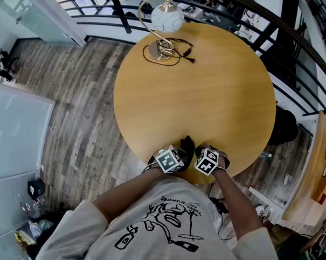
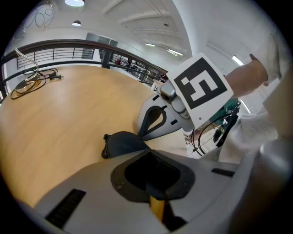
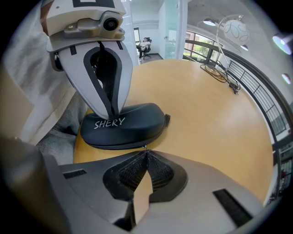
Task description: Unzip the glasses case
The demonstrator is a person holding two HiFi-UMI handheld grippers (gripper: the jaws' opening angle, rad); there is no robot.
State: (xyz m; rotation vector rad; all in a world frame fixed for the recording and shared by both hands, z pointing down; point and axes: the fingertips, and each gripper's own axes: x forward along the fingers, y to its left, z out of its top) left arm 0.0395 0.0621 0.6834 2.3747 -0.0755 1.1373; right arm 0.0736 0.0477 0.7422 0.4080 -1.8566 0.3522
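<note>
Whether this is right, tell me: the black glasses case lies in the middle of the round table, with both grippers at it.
Wrong in one respect. The glasses case lies at the near edge of the round table, not in its middle, as the head view shows. The left gripper and right gripper are both at it.

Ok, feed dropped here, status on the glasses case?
Left gripper shut, tips pressing glasses case. Right gripper shut on zip pull. Case closed on table. Nothing blocking.
</note>
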